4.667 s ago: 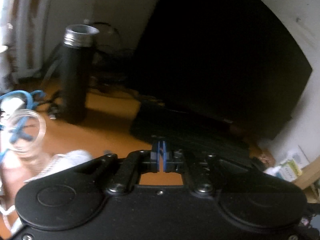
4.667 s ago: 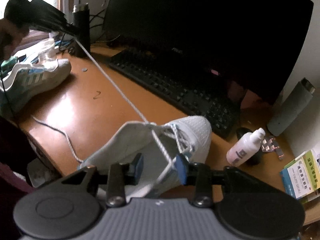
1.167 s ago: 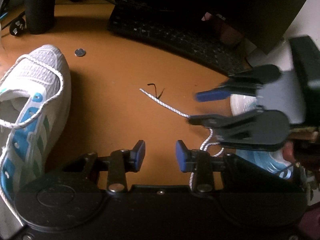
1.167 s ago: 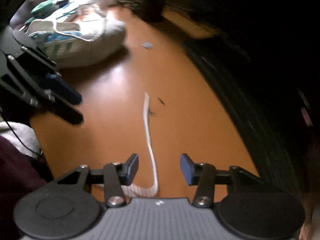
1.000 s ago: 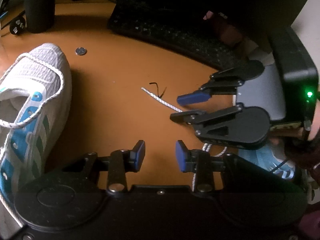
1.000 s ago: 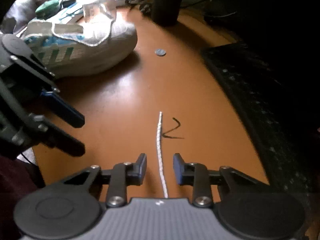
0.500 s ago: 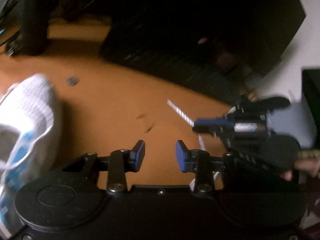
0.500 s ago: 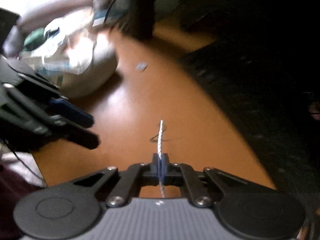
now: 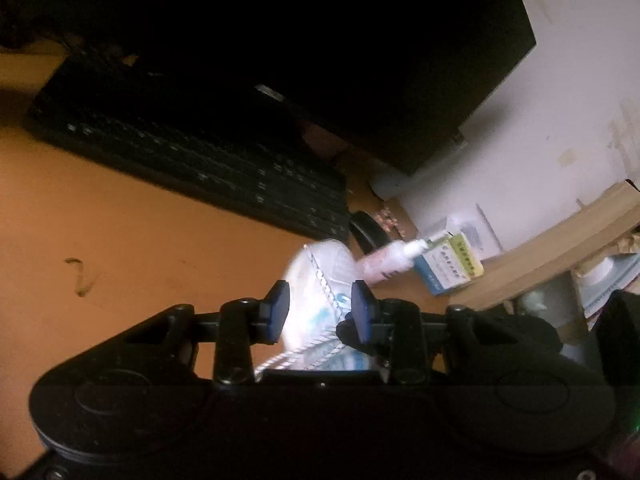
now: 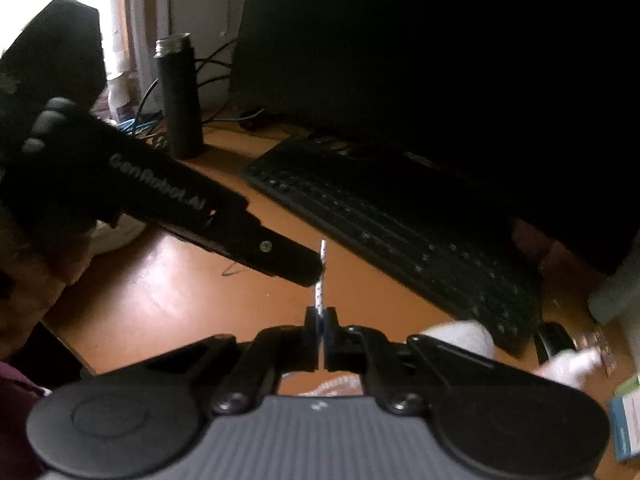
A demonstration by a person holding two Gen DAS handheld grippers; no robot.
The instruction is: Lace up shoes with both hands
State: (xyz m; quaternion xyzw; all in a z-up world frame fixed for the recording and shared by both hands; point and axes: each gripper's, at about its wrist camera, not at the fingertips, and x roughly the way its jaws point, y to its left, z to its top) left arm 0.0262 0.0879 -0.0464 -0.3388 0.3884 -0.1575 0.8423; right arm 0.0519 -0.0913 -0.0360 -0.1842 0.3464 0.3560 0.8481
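**A:** What is the right claw doing?

**B:** Its jaws are pinched shut on the white shoelace, whose free tip stands up just above the pads. The left claw is partly open and holds nothing; in the right wrist view its tip sits right beside the lace end.

**A:** So which step is this?

**B:** Probably a hand-over or threading setup: the lace end is lifted clear of the table. The next move likely calls for steering that tip to an eyelet of the white sneaker, which lies just beyond the left claw, near the keyboard's end.

**A:** And around them?

**B:** An orange wooden table, a dark monitor, a black flask, a small bottle and a box by the pale wall.
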